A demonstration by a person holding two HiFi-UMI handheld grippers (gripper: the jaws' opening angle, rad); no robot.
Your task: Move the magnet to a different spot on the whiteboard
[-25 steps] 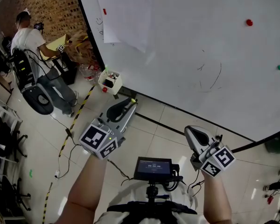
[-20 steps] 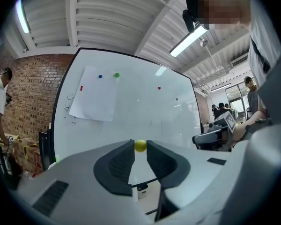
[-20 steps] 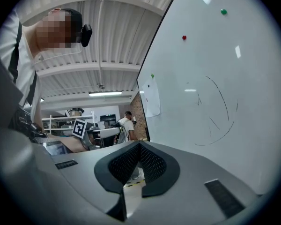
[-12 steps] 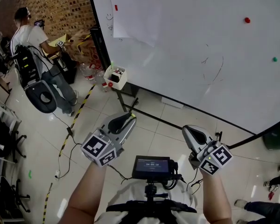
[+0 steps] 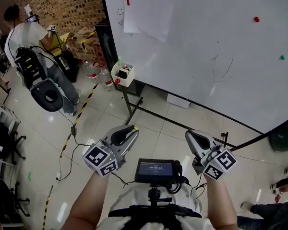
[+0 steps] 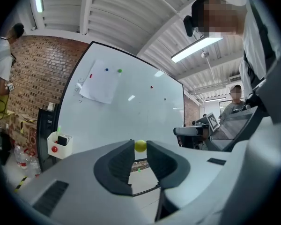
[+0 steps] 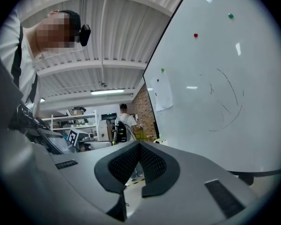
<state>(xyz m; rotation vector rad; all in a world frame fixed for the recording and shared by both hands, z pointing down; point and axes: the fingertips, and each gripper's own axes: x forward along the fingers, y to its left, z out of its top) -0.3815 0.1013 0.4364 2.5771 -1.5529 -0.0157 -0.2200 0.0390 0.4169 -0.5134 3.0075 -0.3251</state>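
The whiteboard [image 5: 206, 47] fills the upper right of the head view, well ahead of both grippers. On it sit a red magnet [image 5: 256, 19], a green magnet [image 5: 282, 57] and a pinned paper sheet [image 5: 149, 8]. My left gripper [image 5: 133, 128] is low over the floor, shut on a small yellow-green magnet [image 6: 140, 146] pinched at its fingertips. My right gripper [image 5: 188, 134] is beside it, shut with nothing in it; its pads [image 7: 145, 161] meet. The left gripper view faces the whiteboard [image 6: 131, 107] from a distance.
A white marker box [image 5: 123, 73] hangs at the board's lower left corner. The board's black stand legs [image 5: 134, 107] cross the tiled floor. A person with a backpack [image 5: 26, 37] stands at the far left by cluttered boxes. Cables [image 5: 69, 143] trail on the floor.
The whiteboard has slid right and farther off in the head view. Both grippers sit lower in the picture, and the left one still grips the magnet.
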